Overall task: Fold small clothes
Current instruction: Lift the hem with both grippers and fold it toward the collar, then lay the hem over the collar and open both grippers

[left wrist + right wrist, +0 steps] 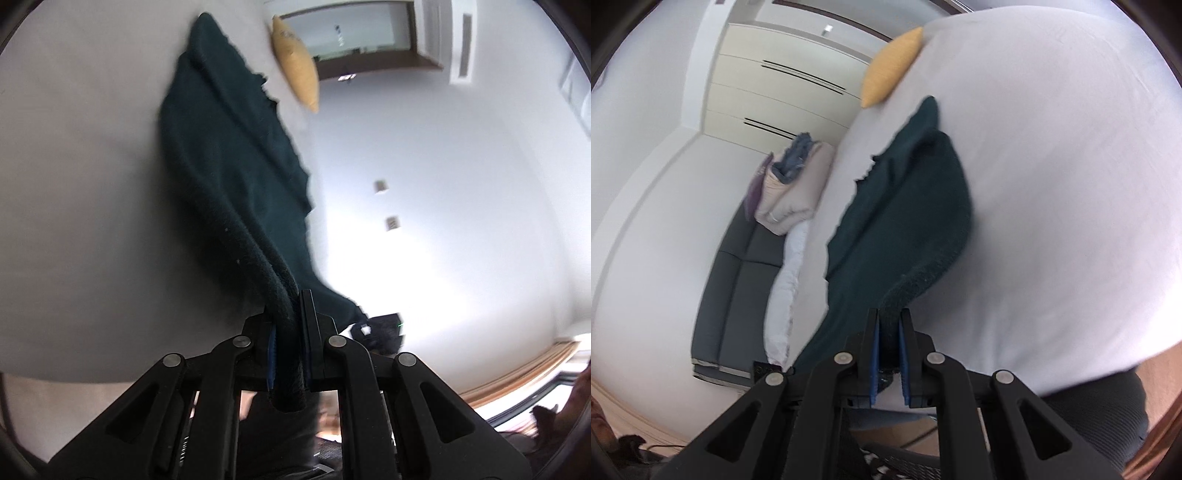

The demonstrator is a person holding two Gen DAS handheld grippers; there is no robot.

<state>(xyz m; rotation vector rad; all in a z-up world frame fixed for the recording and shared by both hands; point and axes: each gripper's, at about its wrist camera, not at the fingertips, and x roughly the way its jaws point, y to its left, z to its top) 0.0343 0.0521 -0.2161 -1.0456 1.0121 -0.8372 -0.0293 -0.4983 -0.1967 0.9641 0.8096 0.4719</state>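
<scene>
Dark teal fleecy garment [236,155]: pinched at 6 o'clock by left gripper [289,325] and right gripper [889,332], both clenched on hem. Keep tension even across 2 corners; lay flat on white bed sheet [1052,184].

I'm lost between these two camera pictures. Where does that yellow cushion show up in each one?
Left wrist view: the yellow cushion sits near the top, right of centre, at the edge of the white bed, just beyond the dark green cloth.
Right wrist view: the yellow cushion is near the top centre, left of the bed's edge, above the cloth.
Shared landmark: the dark green cloth, pinched by both the left gripper and right gripper.
</scene>
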